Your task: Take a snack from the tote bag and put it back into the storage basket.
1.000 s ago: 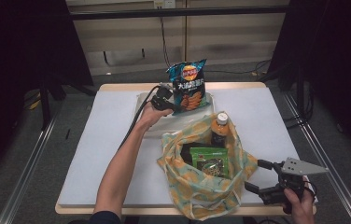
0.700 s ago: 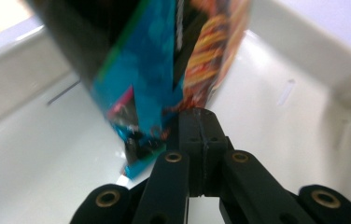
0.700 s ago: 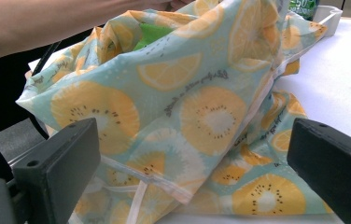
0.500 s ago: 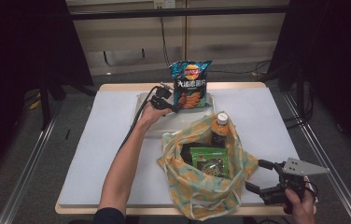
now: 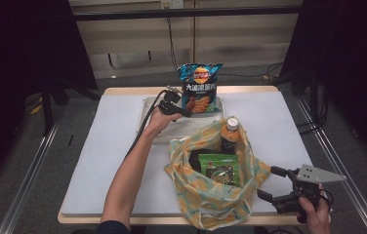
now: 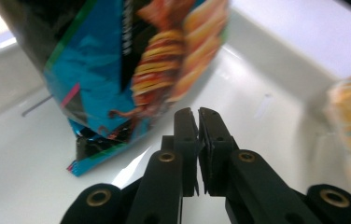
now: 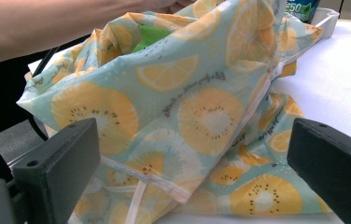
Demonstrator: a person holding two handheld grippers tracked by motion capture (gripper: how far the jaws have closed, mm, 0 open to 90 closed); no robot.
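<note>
A white rectangular table point(image 5: 98, 161) is seen from above, with a person's forearms entering from the near edge. Toward the left, the left forearm is stretched forward across the table, and the left gripper point(image 5: 181, 108) is held at the far middle of the table, over a shallow white plastic tray point(image 5: 148, 114). In the left gripper view, the two black jaws of the left gripper point(image 6: 197, 122) are seen almost together, with only a thin slit between them and nothing caught there; they have just been opening slightly. A blue and black crinkly foil bag of crisps point(image 5: 200, 88) stands upright in the tray, just beside the jaw tips and apart from them, its lower corner resting on the tray floor point(image 6: 94, 144).

Nearer the person, in the middle of the table, a soft cloth bag printed with orange and kiwi slices on pale blue point(image 5: 211, 195) lies open. Inside it, a dark bottle with an orange cap point(image 5: 230, 134) stands upright, and a flat green packet point(image 5: 219, 168) lies beside it.

At the right, near the table's front corner, the right gripper point(image 5: 269, 184) is held in the right hand point(image 5: 313, 217). Its jaws are spread wide apart, pointed at the cloth bag's side point(image 7: 187, 121), with nothing pressed between them.
</note>
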